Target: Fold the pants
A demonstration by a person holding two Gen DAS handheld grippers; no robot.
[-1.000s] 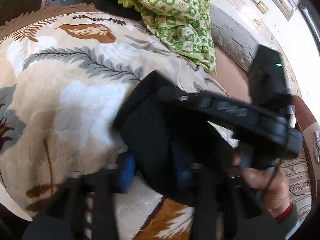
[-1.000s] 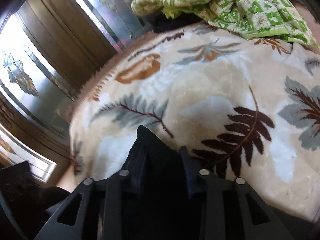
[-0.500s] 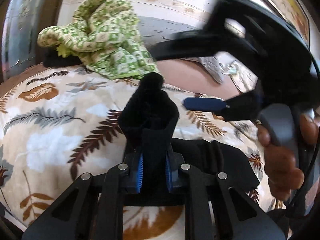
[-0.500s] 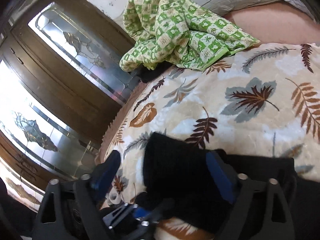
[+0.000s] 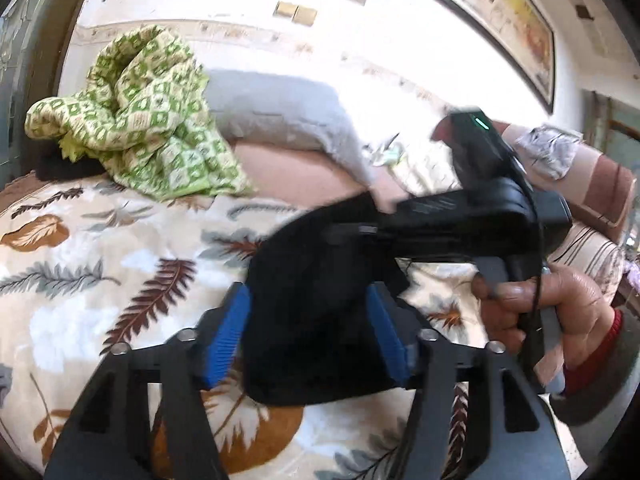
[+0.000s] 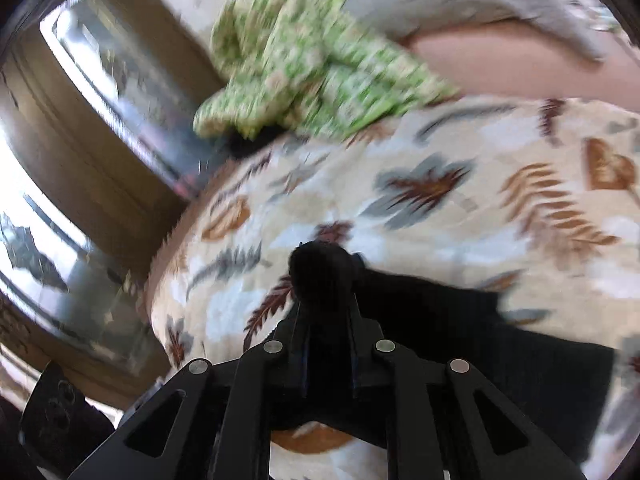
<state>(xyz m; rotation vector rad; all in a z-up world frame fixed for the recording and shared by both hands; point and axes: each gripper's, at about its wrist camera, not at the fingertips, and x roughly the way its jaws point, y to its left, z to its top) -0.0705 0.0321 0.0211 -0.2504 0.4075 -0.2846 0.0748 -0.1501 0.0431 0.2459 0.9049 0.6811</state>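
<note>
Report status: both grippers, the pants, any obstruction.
Left gripper open, blue pads either side of black pants. Right gripper shut on pants, bunch lifted off leaf-print blanket. Green quilt far back, not obstructing.

L gripper (image 5: 308,332) jaws wide apart either side of pants (image 5: 316,304); R gripper (image 6: 326,316) clamped on pants, hand (image 5: 548,312) gripping handle.

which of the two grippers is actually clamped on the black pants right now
The right gripper: its fingers are pinched shut on a bunched fold of the black pants. The left gripper is spread open, its blue pads set apart around the cloth.
</note>
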